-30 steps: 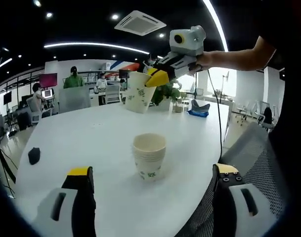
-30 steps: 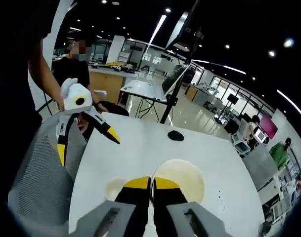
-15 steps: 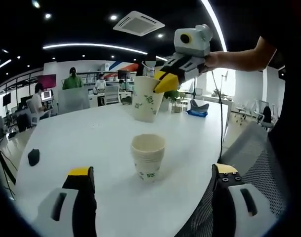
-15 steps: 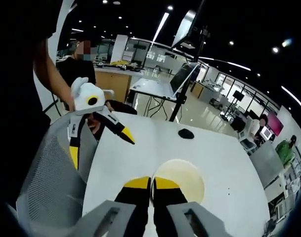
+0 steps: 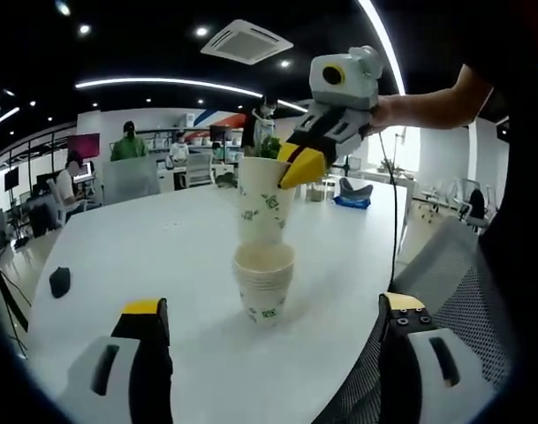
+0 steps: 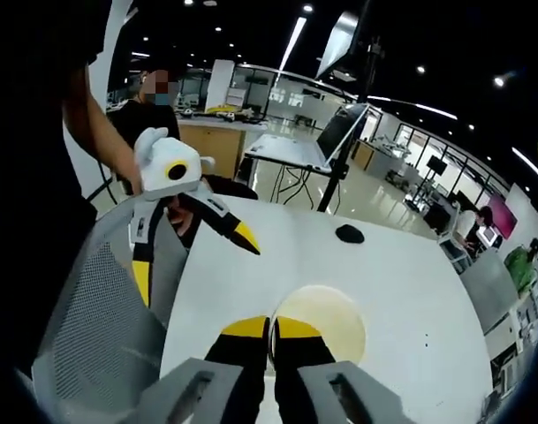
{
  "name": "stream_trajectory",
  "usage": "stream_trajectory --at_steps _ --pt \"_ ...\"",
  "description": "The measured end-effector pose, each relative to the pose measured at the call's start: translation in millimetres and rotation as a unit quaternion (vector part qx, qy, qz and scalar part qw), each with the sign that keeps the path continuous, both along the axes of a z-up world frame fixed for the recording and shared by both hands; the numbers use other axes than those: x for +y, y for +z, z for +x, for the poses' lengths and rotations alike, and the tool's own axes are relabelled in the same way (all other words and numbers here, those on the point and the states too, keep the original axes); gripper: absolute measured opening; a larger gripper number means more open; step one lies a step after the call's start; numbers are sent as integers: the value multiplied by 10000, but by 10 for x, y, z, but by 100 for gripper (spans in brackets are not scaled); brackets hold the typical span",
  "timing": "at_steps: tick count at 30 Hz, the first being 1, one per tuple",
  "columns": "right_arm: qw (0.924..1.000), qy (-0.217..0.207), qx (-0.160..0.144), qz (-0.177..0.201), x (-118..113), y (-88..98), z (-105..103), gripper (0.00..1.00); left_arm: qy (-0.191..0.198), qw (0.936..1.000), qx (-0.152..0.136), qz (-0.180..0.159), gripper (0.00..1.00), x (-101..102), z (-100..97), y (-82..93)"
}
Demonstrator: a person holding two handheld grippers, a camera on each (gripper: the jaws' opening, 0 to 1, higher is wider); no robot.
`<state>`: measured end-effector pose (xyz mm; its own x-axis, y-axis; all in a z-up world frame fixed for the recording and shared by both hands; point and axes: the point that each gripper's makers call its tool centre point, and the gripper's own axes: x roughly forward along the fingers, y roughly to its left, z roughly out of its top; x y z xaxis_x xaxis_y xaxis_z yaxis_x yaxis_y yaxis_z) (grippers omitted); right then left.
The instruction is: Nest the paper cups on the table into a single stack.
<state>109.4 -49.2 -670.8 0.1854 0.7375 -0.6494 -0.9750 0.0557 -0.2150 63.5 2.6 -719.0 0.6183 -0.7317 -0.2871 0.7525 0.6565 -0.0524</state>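
Right gripper (image 5: 301, 165), left gripper view: yellow-tipped jaws clamped on the rim of a single paper cup (image 5: 265, 200), held upright directly above the cup stack (image 5: 264, 281); base of the held cup level with the rim of the topmost stacked cup, contact between the two impossible to judge. Held cup white with a small green print, interior hidden in this view. Stack of several nested white cups standing upright on the white table (image 5: 118, 256), green mark near the base of the lowest cup, mouth of the top cup open with nothing seen inside.

Same gripper (image 6: 271, 327), right gripper view: jaws pressed together over the near rim of the held cup (image 6: 330, 322), with a look straight down into its pale, bare interior.

Left gripper (image 5: 269, 311), left gripper view: jaws set wide apart at the bottom of the frame, holding and touching nothing, stack standing between and beyond them. Seen again in the right gripper view (image 6: 194, 250), jaws spread, beside a grey mesh chair back (image 6: 101, 309).

Small dark object (image 5: 60, 281) on the table, well apart from the stack. Potted plant (image 5: 311, 179) and blue item (image 5: 352, 202) at the far table edge.
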Motion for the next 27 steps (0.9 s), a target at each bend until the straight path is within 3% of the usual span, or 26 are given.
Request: stream_trajectory --at_steps 14,27 --pt "9993 77 234 -265 79 -323 -113 0 19 10000 -33 1 97 18 14 -5" --pt "9980 55 253 -572 94 -551 -105 0 28 10000 -47 16 97 31 17 -18"
